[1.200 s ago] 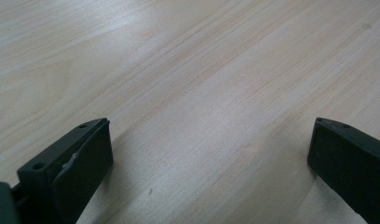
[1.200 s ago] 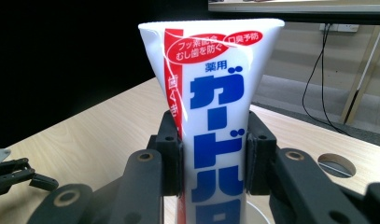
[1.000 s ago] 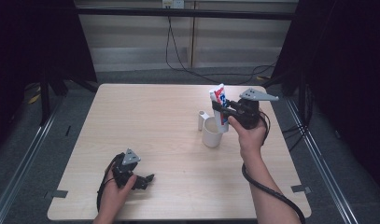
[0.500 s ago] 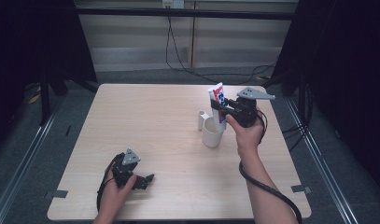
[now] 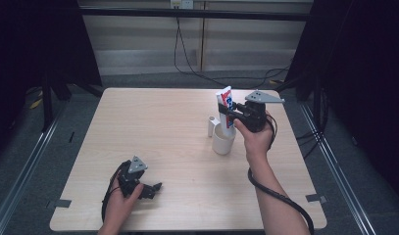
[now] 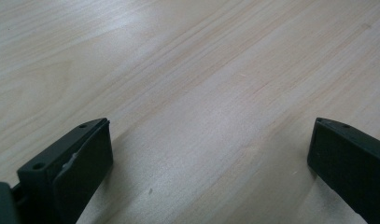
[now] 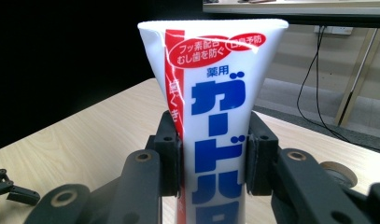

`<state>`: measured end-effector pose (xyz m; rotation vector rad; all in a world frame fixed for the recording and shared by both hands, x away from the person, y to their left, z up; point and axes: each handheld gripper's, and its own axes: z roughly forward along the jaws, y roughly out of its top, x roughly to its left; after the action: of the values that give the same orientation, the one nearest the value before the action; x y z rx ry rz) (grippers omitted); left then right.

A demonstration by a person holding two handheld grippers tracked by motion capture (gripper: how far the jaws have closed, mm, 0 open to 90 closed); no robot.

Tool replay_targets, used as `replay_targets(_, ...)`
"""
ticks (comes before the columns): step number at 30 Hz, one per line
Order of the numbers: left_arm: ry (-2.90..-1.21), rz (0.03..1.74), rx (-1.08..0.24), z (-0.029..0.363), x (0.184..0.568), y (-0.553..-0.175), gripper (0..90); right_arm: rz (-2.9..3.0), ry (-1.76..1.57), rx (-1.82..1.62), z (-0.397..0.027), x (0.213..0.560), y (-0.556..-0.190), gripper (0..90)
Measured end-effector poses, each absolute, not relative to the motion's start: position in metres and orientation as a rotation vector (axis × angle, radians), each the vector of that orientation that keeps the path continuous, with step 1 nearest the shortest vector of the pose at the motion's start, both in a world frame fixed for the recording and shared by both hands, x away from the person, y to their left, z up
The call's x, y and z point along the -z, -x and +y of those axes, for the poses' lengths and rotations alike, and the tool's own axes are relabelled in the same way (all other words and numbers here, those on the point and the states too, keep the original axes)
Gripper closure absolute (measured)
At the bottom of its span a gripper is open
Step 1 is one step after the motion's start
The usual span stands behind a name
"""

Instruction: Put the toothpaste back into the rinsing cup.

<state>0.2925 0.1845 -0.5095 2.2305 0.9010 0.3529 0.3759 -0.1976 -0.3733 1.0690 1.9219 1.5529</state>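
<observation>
Both pads of the right gripper clamp a toothpaste tube at mid-body, crimped end up, keeping it vertical above the white cup, likely for lowering inside. Near the table's front edge, the left gripper rests with jaws spread wide, holding nothing.

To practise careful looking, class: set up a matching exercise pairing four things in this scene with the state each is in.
Things:
1. toothpaste tube
2. cup
3. left gripper
4. right gripper

States:
A. open, low over the table
B. shut on something
C. held upright, flat end up
D. standing on the table

Pairs: 1-C, 2-D, 3-A, 4-B
</observation>
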Motion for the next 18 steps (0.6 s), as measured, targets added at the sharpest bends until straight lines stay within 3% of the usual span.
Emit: replay_targets(18, -2.231, 0.900, -0.353, 0.185, 0.509, -0.293, 0.0, 1.907, -1.106, -1.544, -0.201, 0.389, -0.379, 64.4)
